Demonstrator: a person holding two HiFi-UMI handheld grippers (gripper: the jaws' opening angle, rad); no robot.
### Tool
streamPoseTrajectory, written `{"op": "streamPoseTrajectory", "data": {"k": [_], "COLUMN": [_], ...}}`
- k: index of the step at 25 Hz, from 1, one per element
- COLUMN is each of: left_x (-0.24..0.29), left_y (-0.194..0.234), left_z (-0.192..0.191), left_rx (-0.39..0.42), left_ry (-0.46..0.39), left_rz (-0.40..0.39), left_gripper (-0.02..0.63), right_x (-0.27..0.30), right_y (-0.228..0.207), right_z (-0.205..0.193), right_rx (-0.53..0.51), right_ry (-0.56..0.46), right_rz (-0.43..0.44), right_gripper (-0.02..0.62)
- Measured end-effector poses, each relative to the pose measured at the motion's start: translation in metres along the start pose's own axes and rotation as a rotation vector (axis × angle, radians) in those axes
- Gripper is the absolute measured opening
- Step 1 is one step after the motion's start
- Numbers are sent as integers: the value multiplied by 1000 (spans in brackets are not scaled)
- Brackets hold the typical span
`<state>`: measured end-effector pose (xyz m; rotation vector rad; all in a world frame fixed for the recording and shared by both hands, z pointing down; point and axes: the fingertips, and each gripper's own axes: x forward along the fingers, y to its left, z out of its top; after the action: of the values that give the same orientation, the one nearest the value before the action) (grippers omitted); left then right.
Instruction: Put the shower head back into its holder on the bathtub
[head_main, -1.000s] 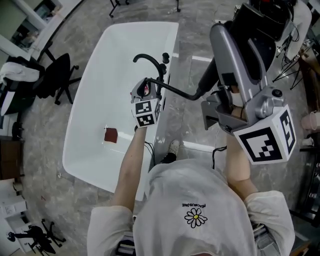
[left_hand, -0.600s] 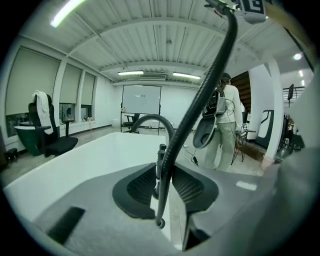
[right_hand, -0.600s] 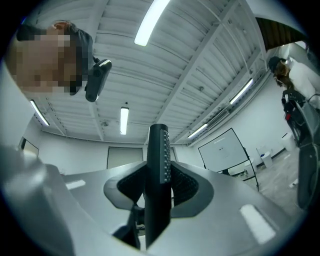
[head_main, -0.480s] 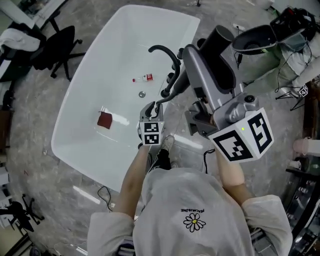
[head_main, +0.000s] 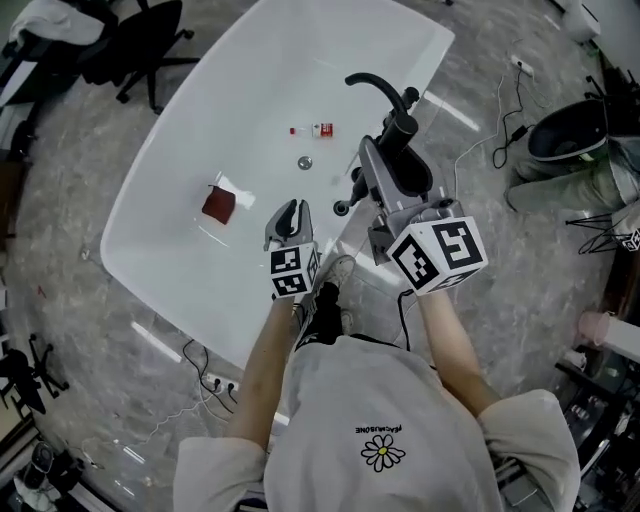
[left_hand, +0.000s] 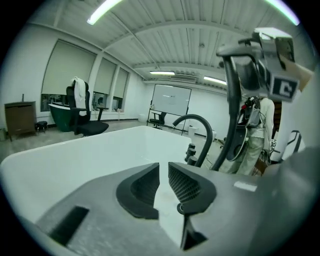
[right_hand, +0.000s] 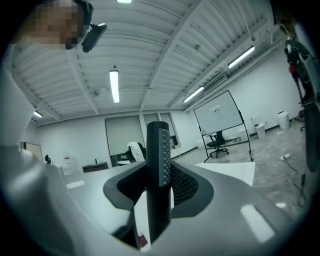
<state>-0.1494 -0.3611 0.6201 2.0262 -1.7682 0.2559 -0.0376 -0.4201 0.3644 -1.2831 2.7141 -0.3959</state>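
Right gripper view: right claw was clenched on black shower head, lower end hidden btwn jaws, by bathtub edge nr faucet. Left claw empty, jaws closing. Holder couldn't be made out.

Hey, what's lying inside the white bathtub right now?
On the bathtub floor: a dark red square object, a small red-and-white bottle and the round drain. The left gripper, its fingers closing with nothing between them, hides the near wall beneath it.
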Motion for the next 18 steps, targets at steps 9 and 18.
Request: {"op": "streamPoseTrajectory", "data": {"k": [9,18], "left_x": [-28,-22], "left_y": [42,35], "left_z": [-15,-36], "left_rx": [-174,-188], "left_ry": [-10,41], "left_rz": [118,97], "left_gripper": [21,17], "right_x": [20,14], "right_y": [-35,-52], "right_z": [-168,-259], "right_rx": [-9,-42], "right_ry": [320,529], "right_rz": [-91,-132], "right_gripper": [138,136]}}
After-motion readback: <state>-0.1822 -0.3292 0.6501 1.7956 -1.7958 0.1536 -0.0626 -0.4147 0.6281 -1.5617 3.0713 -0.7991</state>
